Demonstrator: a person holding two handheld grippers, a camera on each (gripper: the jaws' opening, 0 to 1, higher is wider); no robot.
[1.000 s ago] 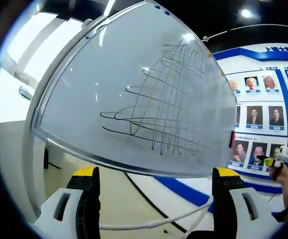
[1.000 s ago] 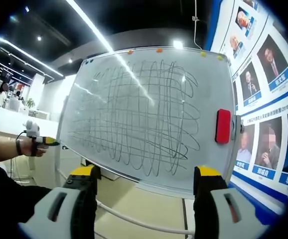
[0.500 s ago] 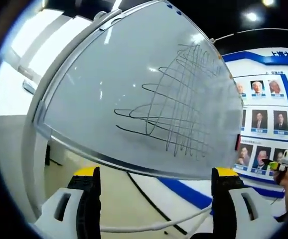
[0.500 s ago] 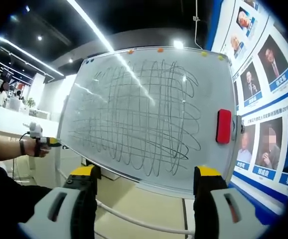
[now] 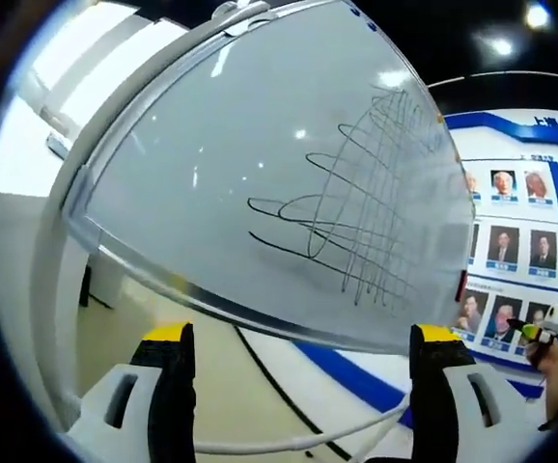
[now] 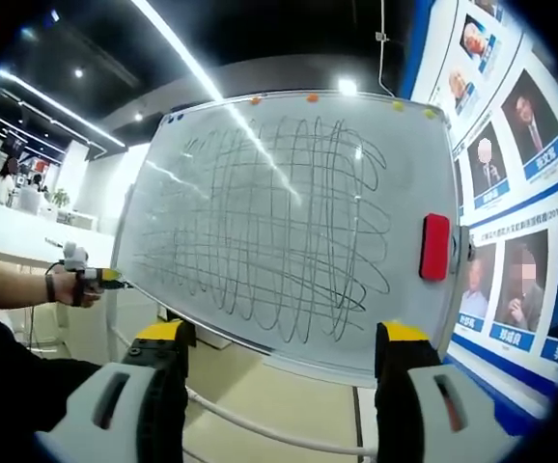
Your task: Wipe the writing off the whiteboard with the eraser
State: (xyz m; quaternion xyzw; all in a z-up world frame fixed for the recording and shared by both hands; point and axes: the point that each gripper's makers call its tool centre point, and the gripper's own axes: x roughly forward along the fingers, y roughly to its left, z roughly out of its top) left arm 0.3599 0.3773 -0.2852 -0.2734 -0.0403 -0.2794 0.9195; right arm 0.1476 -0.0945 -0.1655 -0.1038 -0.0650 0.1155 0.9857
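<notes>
One whiteboard [image 6: 289, 217] stands covered in scribbled loops, with one red eraser [image 6: 435, 247] stuck at its 3 o'clock edge. Two grippers are up: the right gripper [image 6: 284, 357] with jaws spread apart and empty, the eraser at 1 o'clock from it, well apart. The left gripper [image 5: 298, 362] also gapes empty, facing the board obliquely.
</notes>
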